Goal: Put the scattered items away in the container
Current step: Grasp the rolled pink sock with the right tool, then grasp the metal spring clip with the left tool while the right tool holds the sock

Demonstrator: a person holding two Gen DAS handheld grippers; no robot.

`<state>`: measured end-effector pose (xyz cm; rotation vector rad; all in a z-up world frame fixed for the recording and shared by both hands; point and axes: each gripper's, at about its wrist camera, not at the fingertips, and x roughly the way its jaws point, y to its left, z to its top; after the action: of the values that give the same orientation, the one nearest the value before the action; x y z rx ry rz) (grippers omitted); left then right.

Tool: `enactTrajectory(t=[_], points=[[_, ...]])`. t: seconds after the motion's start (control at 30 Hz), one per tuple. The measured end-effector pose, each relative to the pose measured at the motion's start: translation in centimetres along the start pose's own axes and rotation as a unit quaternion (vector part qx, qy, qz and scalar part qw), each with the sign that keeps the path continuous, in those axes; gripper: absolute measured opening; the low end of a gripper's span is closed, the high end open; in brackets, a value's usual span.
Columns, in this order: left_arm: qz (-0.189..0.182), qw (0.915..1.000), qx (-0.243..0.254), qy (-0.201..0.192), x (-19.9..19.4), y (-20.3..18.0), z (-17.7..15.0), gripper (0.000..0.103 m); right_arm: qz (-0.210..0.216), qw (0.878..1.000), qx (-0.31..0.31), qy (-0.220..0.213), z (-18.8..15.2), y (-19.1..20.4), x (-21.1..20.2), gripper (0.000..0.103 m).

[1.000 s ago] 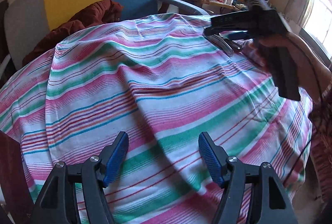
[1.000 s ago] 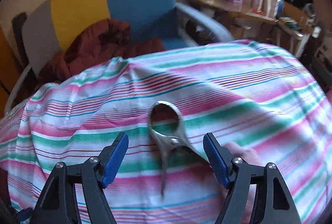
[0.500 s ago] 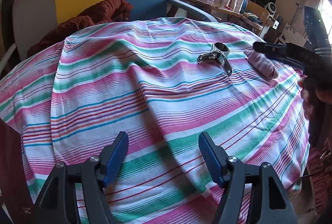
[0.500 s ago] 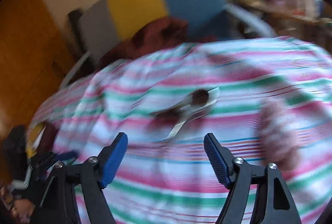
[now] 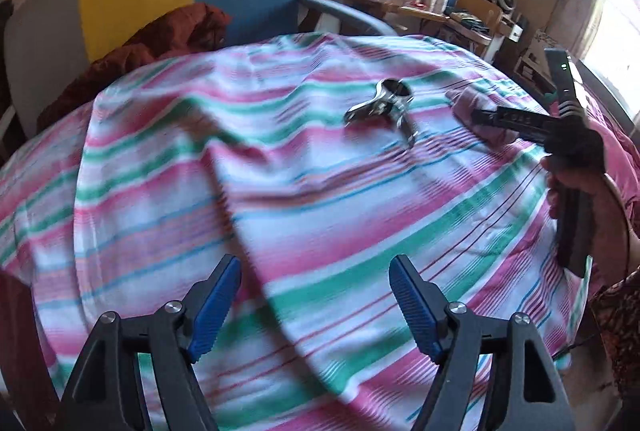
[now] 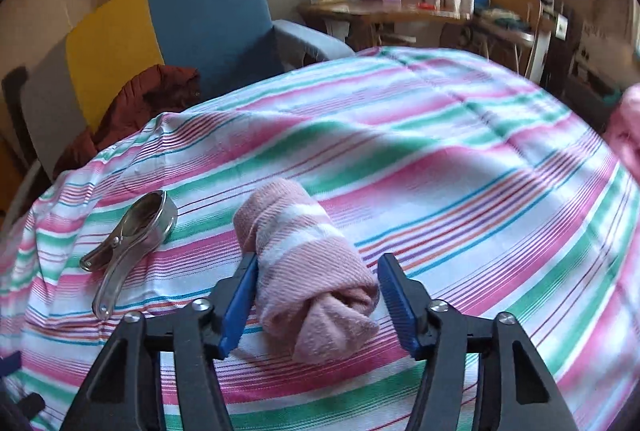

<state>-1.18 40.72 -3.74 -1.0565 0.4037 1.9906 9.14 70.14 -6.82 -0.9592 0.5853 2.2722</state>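
The right gripper [image 6: 316, 295] hangs low over the striped tablecloth [image 6: 460, 151] with its blue jaws spread wide on either side of a rolled pink-and-white sock bundle [image 6: 308, 271]. The left pad looks to be just touching the roll's flank, the right pad stands a little clear, and nothing is clamped yet. Just to the left of the roll lies a shiny metal scoop-shaped squeeze tool [image 6: 132, 235] (possibly a tea infuser or a small scoop with sprung handles; the pictures do not settle it), apart from the socks and untouched.

The left gripper [image 5: 314, 305] hovers over bare cloth nearer the table's front edge, jaws wide apart and holding nothing. From its view, the metal tool [image 5: 384, 107] sits far across the table and the sock roll [image 5: 466, 105] is partly hidden behind the right gripper. No container shows in either view, so its place cannot be told.

The sock bundle should be light, soft and squashy, with no risk of breakage. It will compress under the pads, so a firm close across the thick middle of the roll seems best. Gripping the folded-over end nearest the camera might pull it loose. The cloth beneath is loose and wrinkled and could be pinched along with the roll.
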Motion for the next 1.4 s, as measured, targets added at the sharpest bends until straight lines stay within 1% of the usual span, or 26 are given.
enactTrajectory(t=[0.07,0.13,0.17,0.3,0.33,0.4,0.5,0.57,0.6,0.63,0.7,0.73,0.77,0.8,0.83,0.93,1.13,1.3,1.4], points=[[-0.003,0.9993,0.034,-0.015,0.1,-1.3,1.9,0.078,0.003,1.000,0.012,-0.002,0.0,-0.1,0.1,0.052],[-0.013,0.9977,0.060,-0.030,0.7,-2.6,4.1,0.080,-0.007,1.000,0.005,-0.004,-0.1,0.4,0.3,0.052],[-0.017,0.9971,0.069,-0.027,1.3,-3.2,5.2,0.082,-0.011,1.000,-0.001,-0.004,-0.1,0.7,0.3,0.052],[-0.025,0.9934,0.112,-0.004,4.3,-5.1,9.0,0.082,-0.020,1.000,-0.012,-0.003,-0.3,1.2,0.7,0.052],[-0.024,0.9930,0.116,-0.002,4.8,-5.3,9.6,0.084,-0.019,1.000,-0.011,-0.005,-0.4,1.2,0.7,0.052],[-0.042,0.9931,0.108,0.016,6.4,-5.2,11.0,0.085,-0.016,1.000,-0.008,-0.007,-0.5,0.9,0.4,0.052],[-0.044,0.9930,0.104,0.035,8.5,-5.2,12.7,0.085,-0.013,1.000,-0.004,-0.009,-0.5,0.7,0.4,0.052],[-0.036,0.9904,0.120,0.058,10.0,-5.8,13.4,0.084,-0.015,1.000,-0.005,-0.011,-0.6,0.7,0.4,0.052],[-0.035,0.9877,0.139,0.063,10.5,-6.3,13.6,0.084,-0.016,1.000,-0.006,-0.011,-0.5,0.7,0.4,0.052],[-0.030,0.9850,0.157,0.063,10.9,-6.8,13.7,0.083,-0.017,1.000,-0.007,-0.011,-0.5,0.8,0.5,0.052],[-0.023,0.9803,0.182,0.073,11.6,-7.5,13.6,0.070,-0.019,1.000,-0.008,-0.012,-0.6,0.9,0.5,0.052],[-0.024,0.9790,0.186,0.079,12.0,-7.6,13.5,0.054,-0.020,1.000,-0.008,-0.012,-0.6,0.9,0.5,0.052],[-0.022,0.9789,0.185,0.085,12.4,-7.6,13.4,0.042,-0.021,1.000,-0.008,-0.013,-0.6,0.9,0.5,0.052],[-0.019,0.9793,0.180,0.090,12.7,-7.5,13.2,0.039,-0.022,1.000,-0.008,-0.013,-0.6,0.9,0.5,0.052],[-0.019,0.9807,0.172,0.091,13.0,-7.3,12.9,0.040,-0.023,1.000,-0.009,-0.014,-0.6,1.0,0.5,0.052],[-0.026,0.9854,0.153,0.070,12.6,-6.9,12.4,0.040,-0.025,1.000,-0.010,-0.014,-0.5,1.0,0.6,0.052],[-0.029,0.9881,0.145,0.042,11.6,-6.6,11.3,0.039,-0.032,0.999,-0.013,-0.018,-0.5,1.2,0.5,0.051],[-0.024,0.9924,0.121,0.005,10.4,-6.4,9.7,0.038,-0.037,0.999,-0.026,-0.025,-0.6,1.7,0.3,0.041],[-0.021,0.9935,0.111,-0.012,9.8,-6.5,8.7,0.038,-0.046,0.998,-0.037,-0.027,-0.6,2.2,0.3,0.040]])
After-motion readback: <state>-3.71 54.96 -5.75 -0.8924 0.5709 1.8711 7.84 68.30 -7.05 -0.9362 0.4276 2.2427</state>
